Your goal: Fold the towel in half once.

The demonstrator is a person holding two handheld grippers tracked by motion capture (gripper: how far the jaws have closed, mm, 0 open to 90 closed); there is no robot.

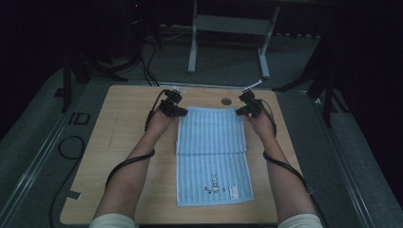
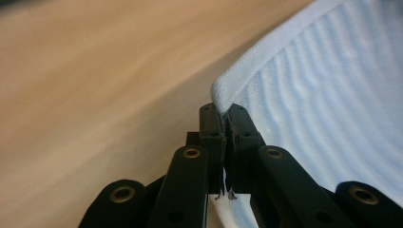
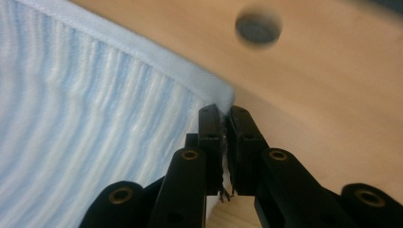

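lies flat on the wooden table (image 1: pixel 128 156), light blue striped towel (image 1: pixel 211 152), far half already doubled. left gripper (image 1: pixel 177 110) and right gripper (image 1: pixel 247 110) clamped on the towel's two far corners; lift both level, keep the edge taut. small rabbit print (image 1: pixel 215 179) near towel's near edge; label (image 1: pixel 233 191) beside it, unreadable.

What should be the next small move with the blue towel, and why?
Probably lift both far corners and carry them toward the person. The left gripper and right gripper are each shut on a far corner of the blue striped towel, which lies flat on the wooden table.
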